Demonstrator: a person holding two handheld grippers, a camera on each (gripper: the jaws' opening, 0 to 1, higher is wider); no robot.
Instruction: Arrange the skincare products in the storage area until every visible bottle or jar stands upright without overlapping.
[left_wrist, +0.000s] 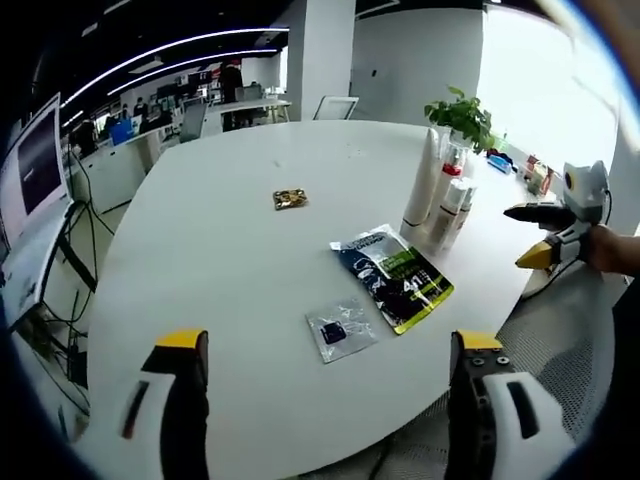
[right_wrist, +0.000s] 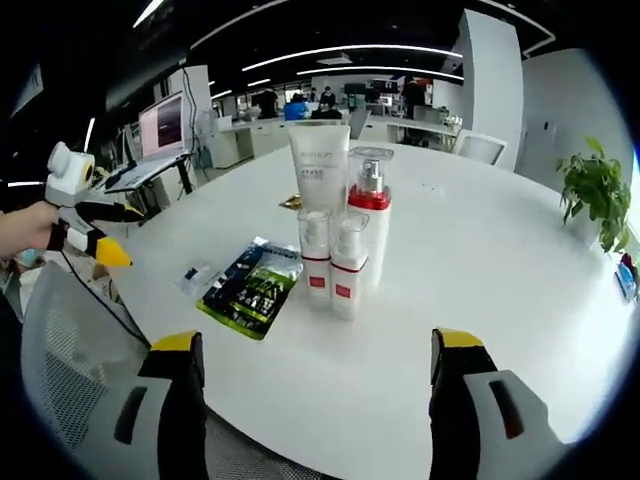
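Note:
Several skincare products stand upright in a tight cluster on the white table (right_wrist: 480, 290): a tall white tube (right_wrist: 320, 160), a pump bottle with a red collar (right_wrist: 370, 215) and two small clear-capped bottles with red bands (right_wrist: 315, 255) (right_wrist: 348, 262). In the left gripper view the same cluster (left_wrist: 440, 195) sits at the table's right side. A dark and green sachet (right_wrist: 250, 285) (left_wrist: 395, 275) lies flat beside them. My right gripper (right_wrist: 316, 340) is open, short of the bottles. My left gripper (left_wrist: 328, 342) is open above the near table edge. Each gripper also appears in the other view (left_wrist: 528, 236) (right_wrist: 118, 235), held off the table.
A small clear packet (left_wrist: 340, 330) lies near the sachet, and a small brown item (left_wrist: 289, 199) sits mid-table. A potted plant (left_wrist: 462, 115) stands behind the bottles. A grey mesh chair (right_wrist: 70, 340) is at the table edge. Desks and monitors line the room behind.

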